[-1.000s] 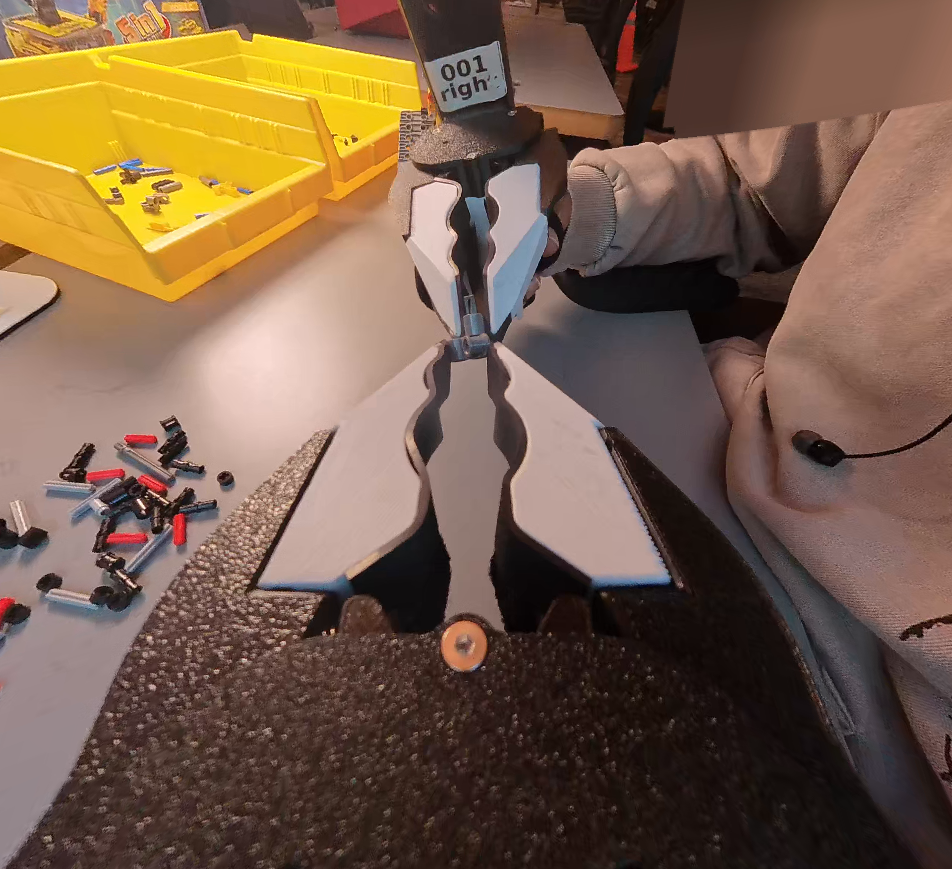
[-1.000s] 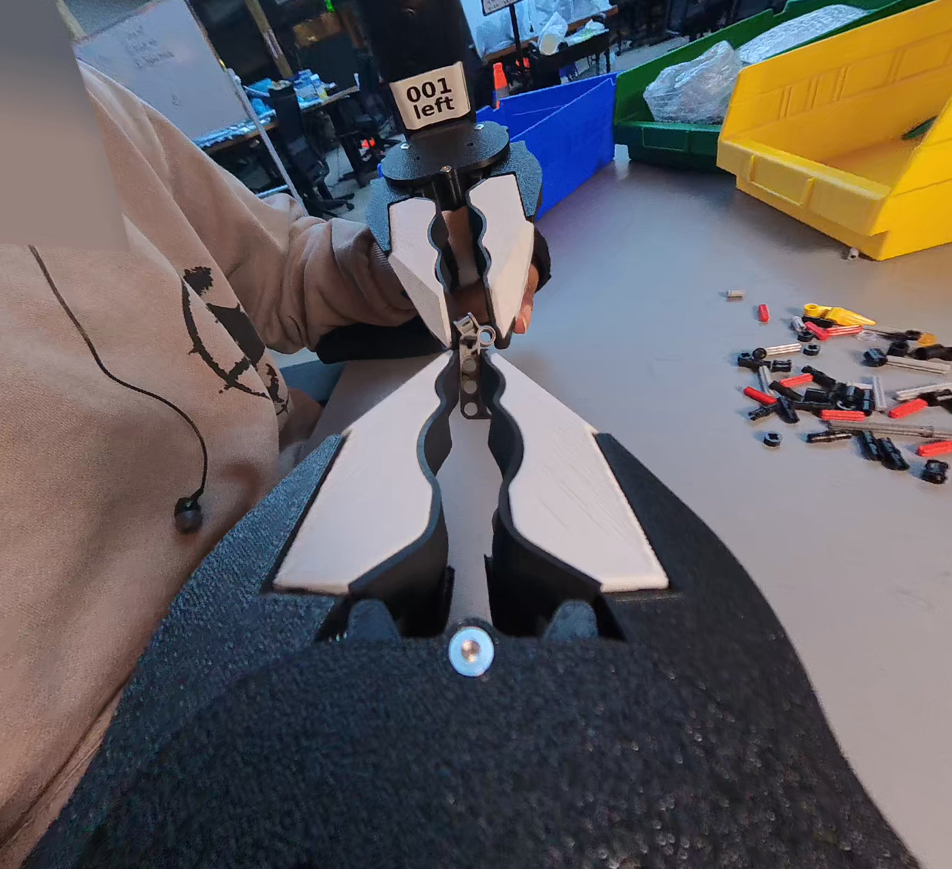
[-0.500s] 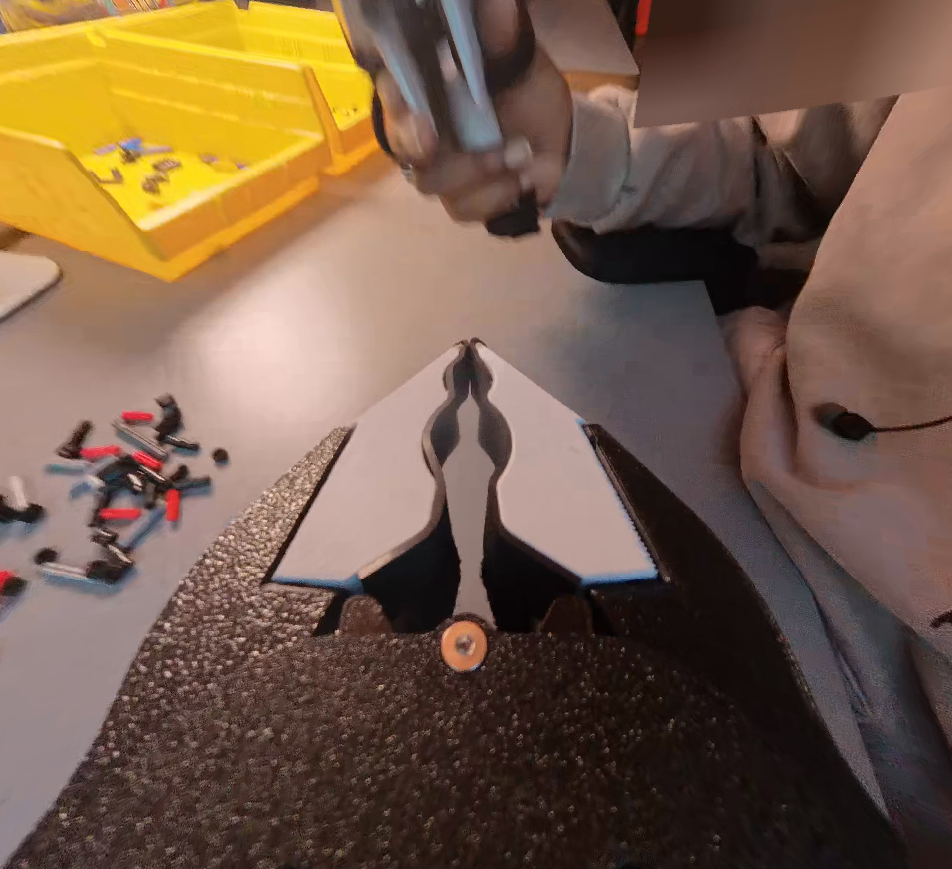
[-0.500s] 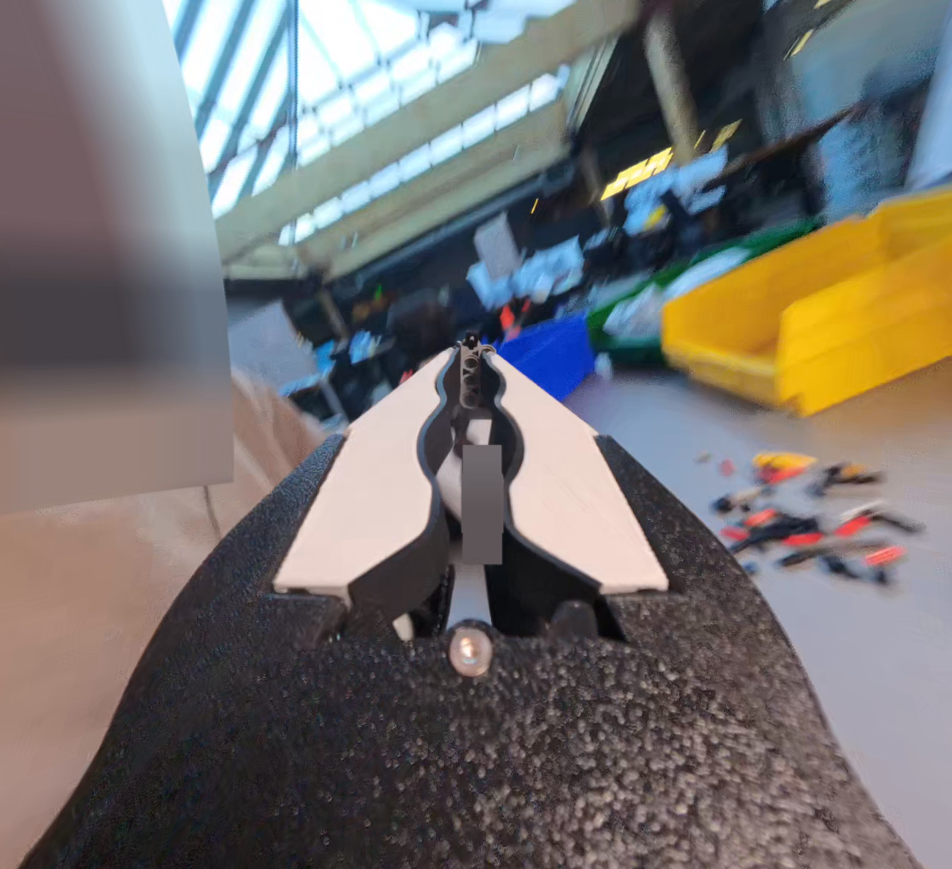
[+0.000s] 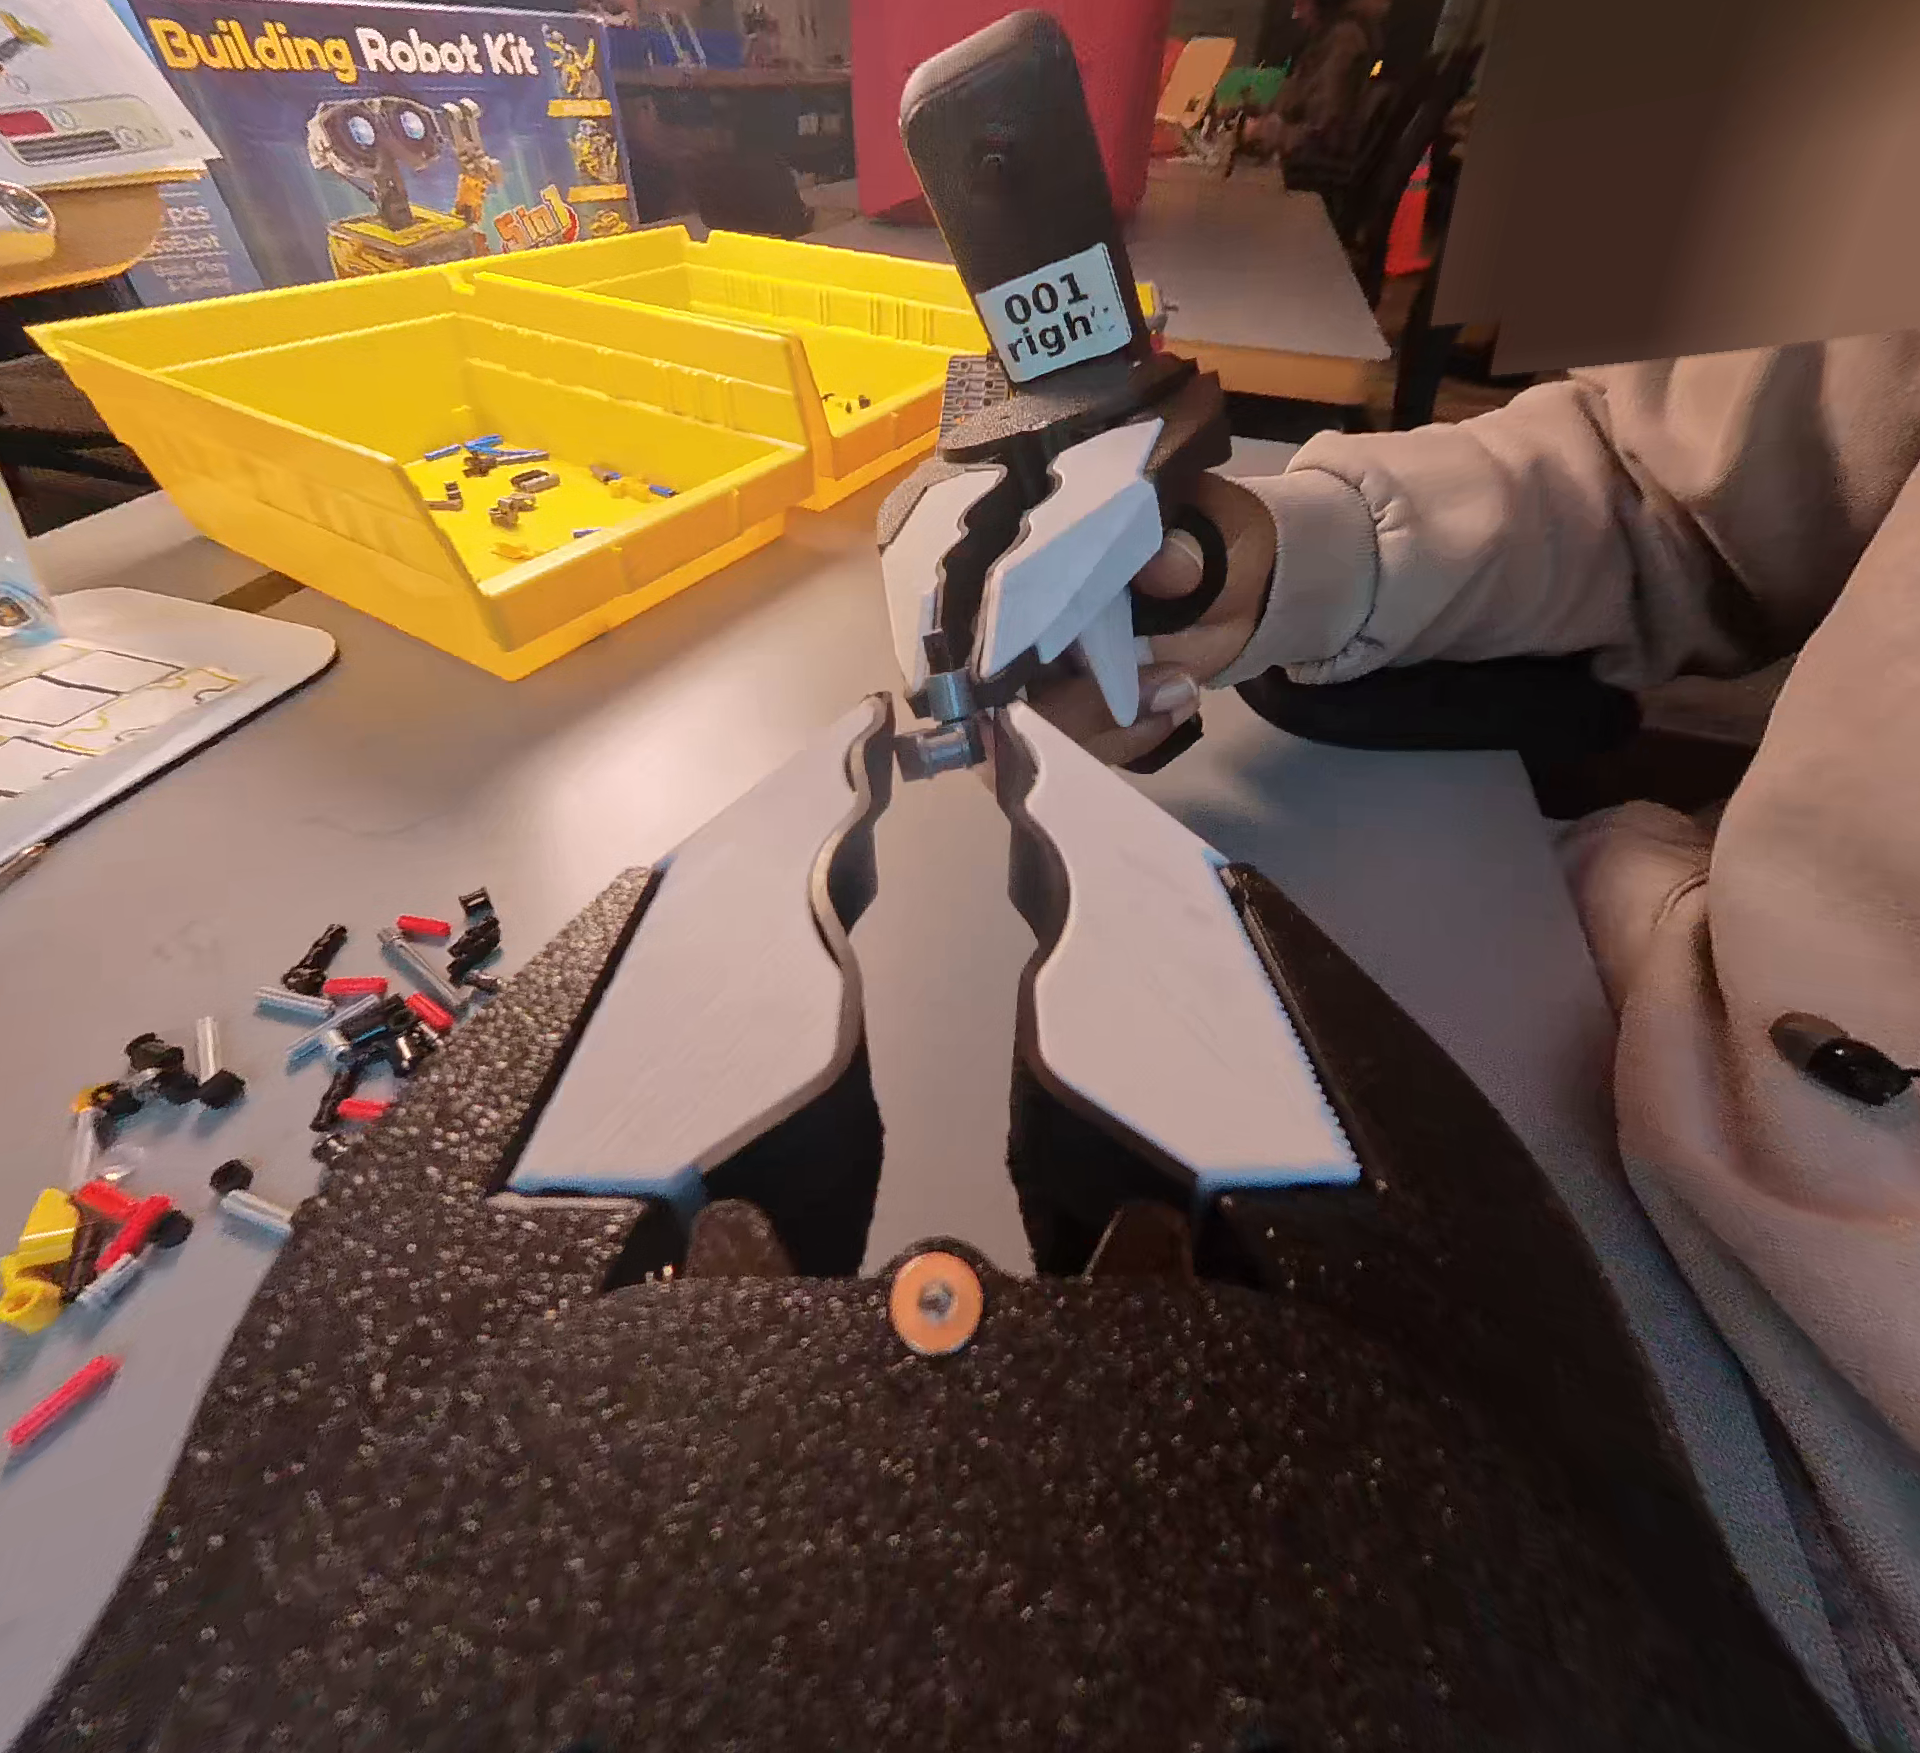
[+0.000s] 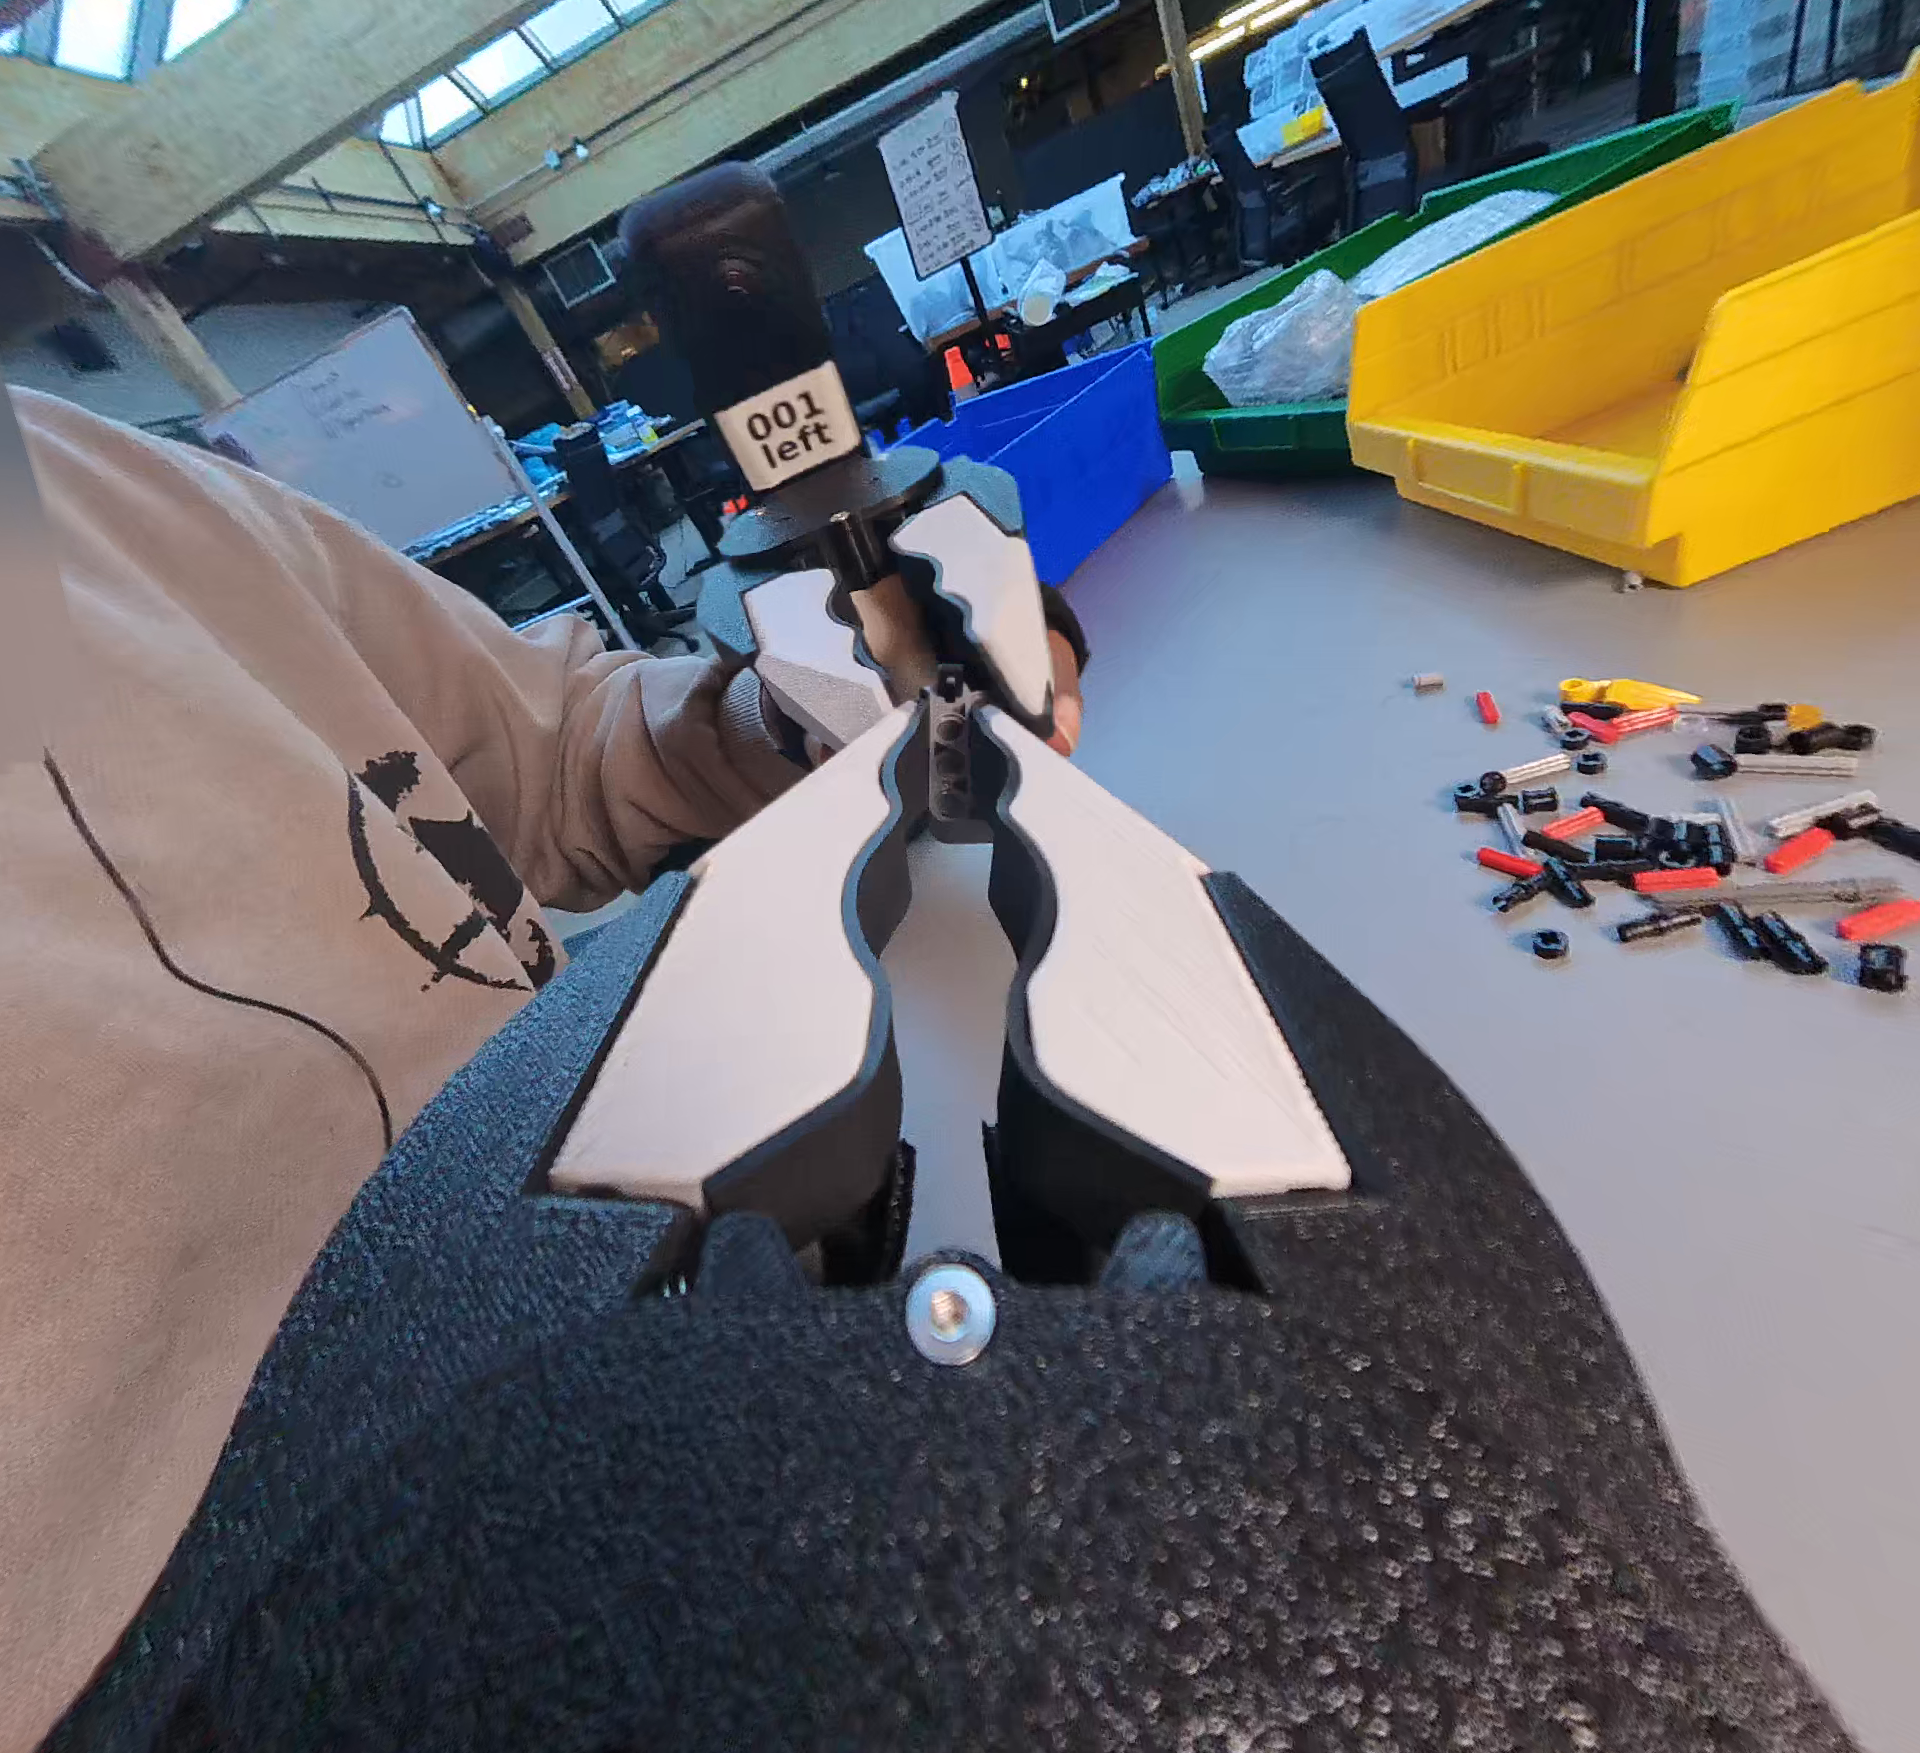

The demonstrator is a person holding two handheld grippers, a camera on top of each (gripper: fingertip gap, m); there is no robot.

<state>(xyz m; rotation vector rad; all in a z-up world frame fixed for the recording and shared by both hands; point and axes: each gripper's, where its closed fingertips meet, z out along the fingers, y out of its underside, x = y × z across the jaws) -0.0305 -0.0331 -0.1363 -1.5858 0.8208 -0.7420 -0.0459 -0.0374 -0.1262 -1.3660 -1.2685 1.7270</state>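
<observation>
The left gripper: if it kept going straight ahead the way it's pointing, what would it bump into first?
Probably the small grey piece held at the right gripper tips, directly ahead of the left gripper. They look almost touching, though depth is unclear.

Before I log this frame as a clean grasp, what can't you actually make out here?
- Left wrist view: whether the left gripper grips the grey piece at its tips; the right gripper crowds it.
- Right wrist view: the far end of the black beam in the right gripper; the fingers cover it.
- Left wrist view: small parts in the yellow bin, too small.
</observation>
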